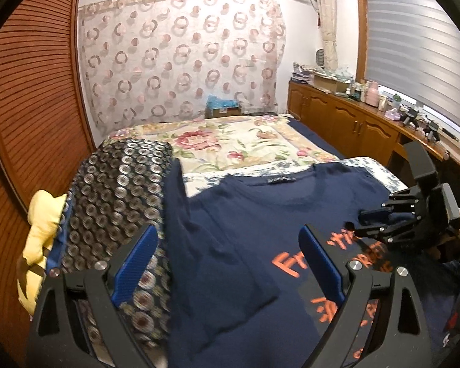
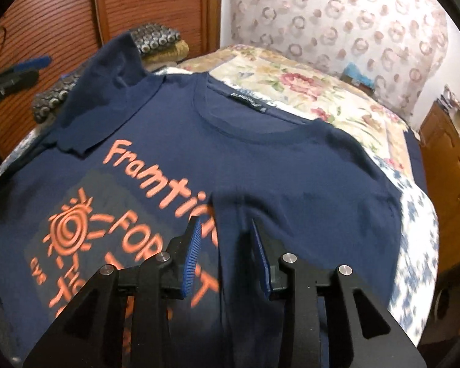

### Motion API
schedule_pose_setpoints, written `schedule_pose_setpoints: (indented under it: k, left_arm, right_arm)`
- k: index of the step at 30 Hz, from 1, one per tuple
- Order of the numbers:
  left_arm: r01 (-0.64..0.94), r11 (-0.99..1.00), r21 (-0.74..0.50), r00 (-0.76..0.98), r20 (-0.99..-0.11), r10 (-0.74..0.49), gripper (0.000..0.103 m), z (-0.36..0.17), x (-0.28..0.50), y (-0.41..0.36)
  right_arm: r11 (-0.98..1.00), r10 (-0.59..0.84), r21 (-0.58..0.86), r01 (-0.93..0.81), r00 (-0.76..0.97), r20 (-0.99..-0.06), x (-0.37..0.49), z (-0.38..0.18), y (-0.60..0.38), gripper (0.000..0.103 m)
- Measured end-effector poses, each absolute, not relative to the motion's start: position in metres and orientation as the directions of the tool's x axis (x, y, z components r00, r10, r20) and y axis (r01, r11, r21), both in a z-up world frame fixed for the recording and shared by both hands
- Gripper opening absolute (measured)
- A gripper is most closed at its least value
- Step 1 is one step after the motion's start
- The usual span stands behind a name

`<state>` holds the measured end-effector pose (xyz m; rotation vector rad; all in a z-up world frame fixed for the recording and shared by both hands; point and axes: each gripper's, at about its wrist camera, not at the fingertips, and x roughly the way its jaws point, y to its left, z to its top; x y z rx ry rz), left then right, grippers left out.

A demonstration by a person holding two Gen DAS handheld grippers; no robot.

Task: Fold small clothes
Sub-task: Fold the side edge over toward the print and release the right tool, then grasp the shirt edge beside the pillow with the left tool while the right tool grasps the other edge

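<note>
A navy T-shirt (image 2: 260, 159) with orange print lies face up on the bed, collar away from me; it also shows in the left wrist view (image 1: 260, 214). Its left sleeve (image 2: 107, 92) is folded in over the chest. The right side is folded in over the print, and its edge (image 2: 227, 245) runs between my right gripper's fingers. My right gripper (image 2: 225, 242) is partly closed around that folded edge; it also shows in the left wrist view (image 1: 365, 224). My left gripper (image 1: 227, 260) is open and empty above the shirt's left part.
A folded dark circle-patterned cloth (image 1: 119, 190) and a yellow cloth (image 1: 40, 236) lie at the bed's left. A floral bedspread (image 1: 230, 141) covers the far bed. A wooden cabinet (image 1: 352, 122) with clutter stands right, a wooden slatted door (image 1: 30, 92) left.
</note>
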<state>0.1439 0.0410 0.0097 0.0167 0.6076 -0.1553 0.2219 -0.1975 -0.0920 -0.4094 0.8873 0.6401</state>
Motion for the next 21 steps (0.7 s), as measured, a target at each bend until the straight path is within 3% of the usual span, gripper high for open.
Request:
schedule_pose_setpoints:
  k: [2, 3, 6, 11, 13, 15, 18, 21]
  left_arm:
    - [0.144, 0.989, -0.024, 0.805, -0.578, -0.131, 0.093, 0.01, 0.152, 0.049]
    - [0.139, 0.99, -0.024, 0.802, -0.584, -0.126, 0.093, 0.009, 0.156, 0.052]
    - [0.134, 0.991, -0.029, 0.793, -0.596, -0.125, 0.092, 0.01, 0.169, 0.061]
    - [0.13, 0.991, -0.04, 0.771, -0.625, -0.126, 0.086, 0.007, 0.197, 0.072]
    - [0.127, 0.991, -0.034, 0.758, -0.642, -0.119, 0.081, 0.005, 0.21, 0.075]
    - [0.136, 0.99, -0.031, 0.746, -0.655, -0.122, 0.066, 0.004, 0.22, 0.076]
    - [0.141, 0.99, -0.017, 0.731, -0.672, -0.115, 0.051, 0.002, 0.233, 0.075]
    - [0.14, 0.99, -0.012, 0.72, -0.685, -0.11, 0.05, -0.001, 0.244, 0.076]
  right_arm:
    - [0.734, 0.315, -0.102, -0.671, 0.47, -0.825, 0.231, -0.097, -0.188, 0.029]
    - [0.729, 0.322, -0.107, -0.676, 0.477, -0.818, 0.233, -0.097, -0.186, 0.018]
    - [0.719, 0.335, -0.115, -0.686, 0.487, -0.807, 0.241, -0.096, -0.182, 0.001]
    - [0.745, 0.413, -0.025, -0.667, 0.491, -0.767, 0.256, -0.08, -0.184, 0.001]
    - [0.751, 0.435, 0.006, -0.66, 0.488, -0.757, 0.261, -0.073, -0.185, 0.006]
    - [0.759, 0.449, 0.025, -0.65, 0.496, -0.743, 0.266, -0.065, -0.189, 0.02]
    - [0.782, 0.423, -0.01, -0.623, 0.543, -0.725, 0.271, -0.054, -0.198, 0.025]
    - [0.804, 0.4, -0.022, -0.594, 0.568, -0.72, 0.281, -0.047, -0.217, 0.036]
